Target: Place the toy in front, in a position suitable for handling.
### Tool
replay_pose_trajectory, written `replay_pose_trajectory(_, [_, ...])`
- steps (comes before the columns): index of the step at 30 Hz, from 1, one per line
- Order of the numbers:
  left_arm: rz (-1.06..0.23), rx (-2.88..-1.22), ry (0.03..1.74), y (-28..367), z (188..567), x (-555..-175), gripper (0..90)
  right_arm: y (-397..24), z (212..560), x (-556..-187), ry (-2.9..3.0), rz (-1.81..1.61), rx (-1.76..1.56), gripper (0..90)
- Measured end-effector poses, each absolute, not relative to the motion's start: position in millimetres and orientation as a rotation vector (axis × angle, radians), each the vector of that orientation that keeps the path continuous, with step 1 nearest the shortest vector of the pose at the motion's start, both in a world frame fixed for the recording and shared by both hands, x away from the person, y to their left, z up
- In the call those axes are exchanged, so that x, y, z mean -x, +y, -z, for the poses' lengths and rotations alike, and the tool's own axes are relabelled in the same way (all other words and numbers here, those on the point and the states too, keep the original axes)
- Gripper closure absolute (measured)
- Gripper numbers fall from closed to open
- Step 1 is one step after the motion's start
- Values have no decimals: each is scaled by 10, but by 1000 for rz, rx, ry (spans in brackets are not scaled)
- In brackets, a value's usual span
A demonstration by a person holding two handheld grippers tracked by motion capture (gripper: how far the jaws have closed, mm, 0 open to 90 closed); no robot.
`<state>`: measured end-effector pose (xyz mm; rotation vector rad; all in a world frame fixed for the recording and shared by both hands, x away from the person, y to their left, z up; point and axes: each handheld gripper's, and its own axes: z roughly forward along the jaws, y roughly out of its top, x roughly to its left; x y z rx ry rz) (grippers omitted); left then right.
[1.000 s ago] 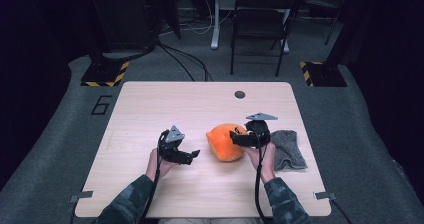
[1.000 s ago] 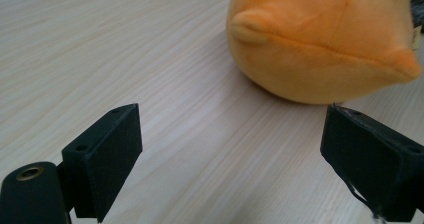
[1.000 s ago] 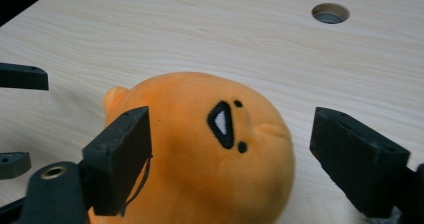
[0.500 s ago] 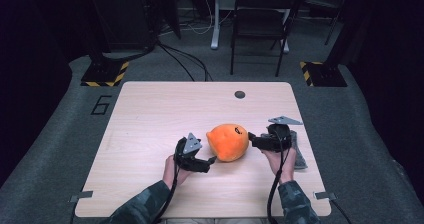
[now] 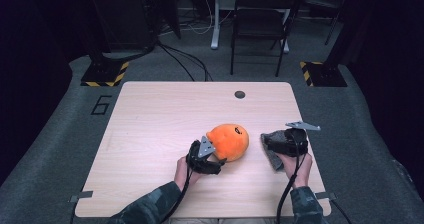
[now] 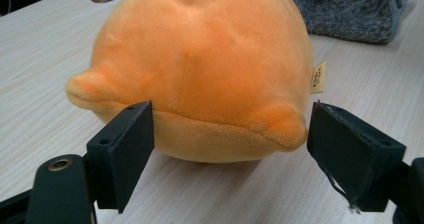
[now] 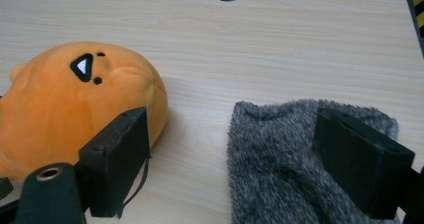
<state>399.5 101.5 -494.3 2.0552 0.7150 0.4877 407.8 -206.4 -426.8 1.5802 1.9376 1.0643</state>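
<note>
An orange plush toy (image 5: pixel 229 140) with a small black face mark lies on the wooden table (image 5: pixel 160 119). My left gripper (image 5: pixel 219 159) is right at its near-left side. In the left gripper view the plush toy (image 6: pixel 200 59) sits between the two pads of the left gripper (image 6: pixel 230 149). The jaws have just been closing, and a small gap remains at the right pad. A grey fuzzy cloth (image 7: pixel 280 159) lies to the plush's right. My right gripper (image 7: pixel 235 164) hovers open over it, its jaws wide apart with the plush toy (image 7: pixel 65 104) off to its left.
A round cable hole (image 5: pixel 240 94) is in the table's far edge. A folding chair (image 5: pixel 260 14) and stands with striped bases stand on the floor beyond. Bare tabletop stretches to the left and far side.
Both hands moved to the right. The left gripper came up to the plush and its jaws now flank it. The right gripper left the plush and now sits over the grey cloth.
</note>
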Motion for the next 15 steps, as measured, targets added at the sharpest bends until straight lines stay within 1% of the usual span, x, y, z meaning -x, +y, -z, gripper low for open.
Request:
replay_pose_trajectory(2, [-506,-2067,706,1018,4945,-4008,224,-2111,4277,-4068,1932,-1059,-1593,146])
replay_pose_trajectory(6, [-496,-2077,703,1044,4961,-4017,265,-2173,4296,-4064,1939,-1032,-1606,146])
replay_pose_trajectory(10, [-494,-2085,702,1067,4970,-4019,333,-2204,4319,-4080,1952,-1012,-1613,146])
replay_pose_trajectory(12, [-490,-2084,704,1070,4974,-4010,388,-2199,4333,-4091,1965,-1003,-1618,146])
replay_pose_trajectory(15, [-483,-2097,691,1076,4987,-3996,530,-2187,4352,-4108,1979,-991,-1615,147])
